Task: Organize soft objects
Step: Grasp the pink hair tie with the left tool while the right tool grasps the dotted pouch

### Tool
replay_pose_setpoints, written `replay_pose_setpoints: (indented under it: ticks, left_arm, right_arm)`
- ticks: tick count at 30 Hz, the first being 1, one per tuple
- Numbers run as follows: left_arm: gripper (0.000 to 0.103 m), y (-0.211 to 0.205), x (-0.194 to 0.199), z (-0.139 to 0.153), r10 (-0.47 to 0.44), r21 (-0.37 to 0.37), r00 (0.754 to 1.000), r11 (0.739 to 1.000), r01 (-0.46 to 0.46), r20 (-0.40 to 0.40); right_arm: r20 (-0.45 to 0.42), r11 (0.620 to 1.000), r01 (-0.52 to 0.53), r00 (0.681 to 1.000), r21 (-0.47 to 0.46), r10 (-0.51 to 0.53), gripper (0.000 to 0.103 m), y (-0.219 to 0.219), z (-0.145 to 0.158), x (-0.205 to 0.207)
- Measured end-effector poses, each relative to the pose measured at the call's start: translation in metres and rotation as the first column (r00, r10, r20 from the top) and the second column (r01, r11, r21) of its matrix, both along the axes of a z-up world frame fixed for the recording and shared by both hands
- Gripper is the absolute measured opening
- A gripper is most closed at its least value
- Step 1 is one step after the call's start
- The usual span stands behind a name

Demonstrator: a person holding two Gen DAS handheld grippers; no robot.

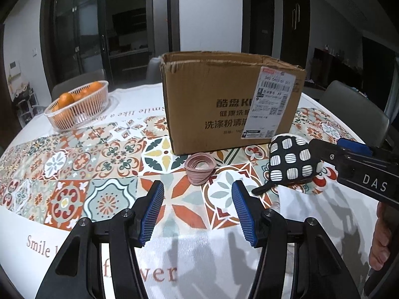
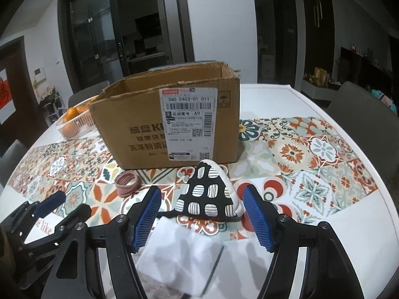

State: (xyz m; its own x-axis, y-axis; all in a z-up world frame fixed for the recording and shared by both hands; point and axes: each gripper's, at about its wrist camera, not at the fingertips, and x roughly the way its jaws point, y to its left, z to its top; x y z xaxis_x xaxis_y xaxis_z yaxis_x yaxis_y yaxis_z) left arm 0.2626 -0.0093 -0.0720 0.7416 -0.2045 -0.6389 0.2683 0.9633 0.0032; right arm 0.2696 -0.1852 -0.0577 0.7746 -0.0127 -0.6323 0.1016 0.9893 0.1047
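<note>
A clear ribbed plastic basket of oranges [image 1: 79,104] sits at the far left of the round table's tile-patterned cloth [image 1: 74,164], well apart from the work and likely no part of it. Nearer the middle, a coil of dusty-pink soft bands [image 1: 200,168] lies on the cloth just in front of the open brown cardboard shipping box [image 1: 224,104], the probable destination, its top open to receive items. The left gripper [image 1: 198,210] hovers low over the cloth with its blue-padded jaws spread wide and empty, aimed toward the pink coil, seemingly ready to collect it next. To the right, a black fabric pouch with white striped squares and a white edge [image 2: 212,191] stands propped on the cloth close to the box's front, beside a white folded cloth [image 2: 184,246] lying nearer the camera. The right gripper [image 2: 202,214] brackets the pouch with jaws wide on either side, not yet pressing it; whether a pad touches the fabric cannot be told. Closing here would likely squash the soft pouch rather than lift it cleanly.
</note>
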Motion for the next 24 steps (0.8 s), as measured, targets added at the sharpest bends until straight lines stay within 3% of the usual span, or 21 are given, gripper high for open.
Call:
replay_pose_setpoints:
  ticks: [11, 24]
  left_arm:
    - [0.059, -0.006, 0.048, -0.026, -0.003, -0.017, 0.997, 1.0, 0.001, -0.081]
    - [0.059, -0.025, 0.091, -0.05, -0.014, 0.034, 0.986, 0.999, 0.02, -0.164]
  right_arm:
    - [-0.056, 0.999, 0.049, 0.997, 0.001, -0.049, 0.069, -0.007, -0.021, 0.034]
    - [-0.114, 0.999, 0.051, 0.992, -0.006, -0.052, 0.069, -0.009, -0.038, 0.056]
